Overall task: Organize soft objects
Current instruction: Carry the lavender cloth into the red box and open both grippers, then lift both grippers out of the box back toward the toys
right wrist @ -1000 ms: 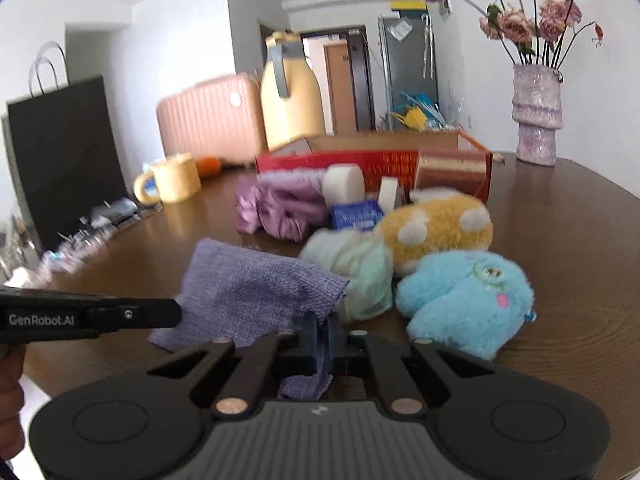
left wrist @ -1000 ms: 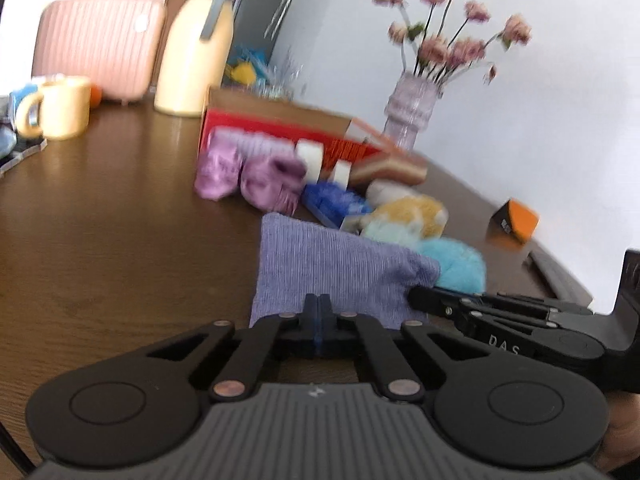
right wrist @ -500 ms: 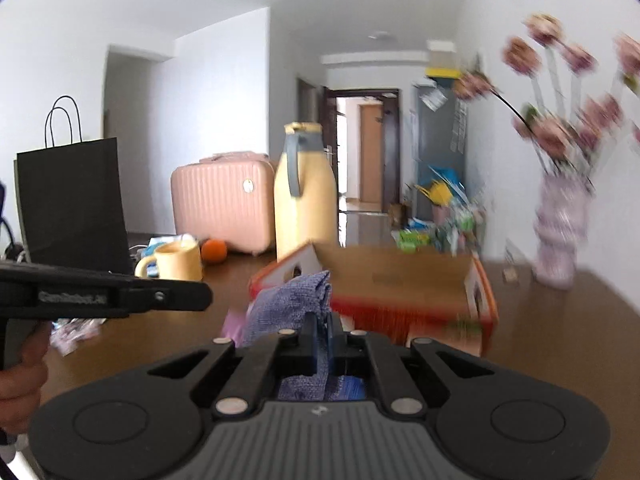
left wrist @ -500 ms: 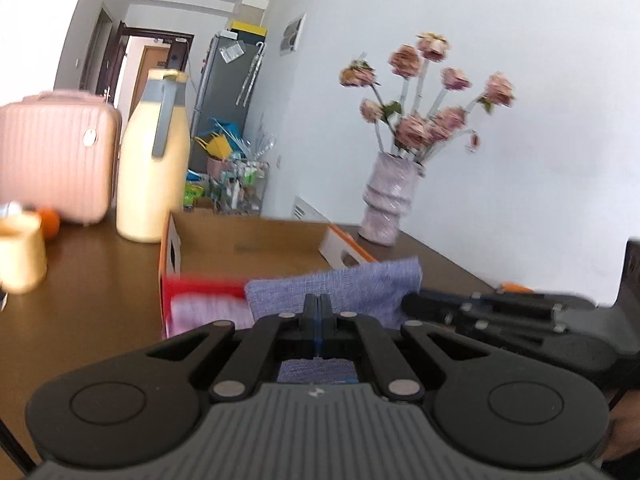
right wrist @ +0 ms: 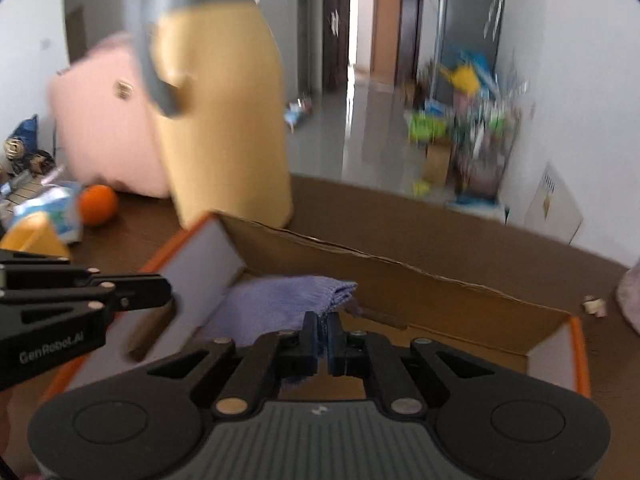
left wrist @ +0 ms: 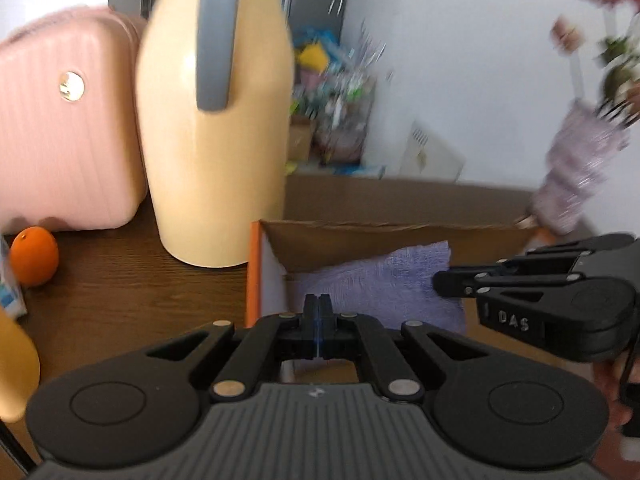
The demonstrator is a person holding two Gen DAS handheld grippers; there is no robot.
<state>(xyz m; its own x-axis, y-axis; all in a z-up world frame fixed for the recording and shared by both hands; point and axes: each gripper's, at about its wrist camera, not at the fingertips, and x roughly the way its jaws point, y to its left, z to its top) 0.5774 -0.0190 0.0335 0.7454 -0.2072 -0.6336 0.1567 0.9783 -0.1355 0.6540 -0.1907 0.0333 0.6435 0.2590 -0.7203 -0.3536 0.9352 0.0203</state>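
A purple knitted cloth (left wrist: pixel 384 284) hangs between my two grippers, inside an open cardboard box (left wrist: pixel 360 236) with orange edges. My left gripper (left wrist: pixel 317 312) is shut on one edge of the cloth. My right gripper (right wrist: pixel 323 336) is shut on the other edge of the cloth (right wrist: pixel 280 304). The box (right wrist: pixel 400 276) lies below and in front of both. The right gripper shows in the left wrist view (left wrist: pixel 440 282), and the left gripper shows in the right wrist view (right wrist: pixel 166 290).
A tall yellow jug (left wrist: pixel 216 128) with a grey handle stands just behind the box's left corner. A pink suitcase (left wrist: pixel 60 128) and an orange (left wrist: pixel 34 256) are further left. A vase of flowers (left wrist: pixel 576 168) stands at the right. The table (left wrist: pixel 120 292) is dark wood.
Both grippers lifted the purple cloth off the table, carried it forward over the box and lowered it. The plush toys have dropped out of view.
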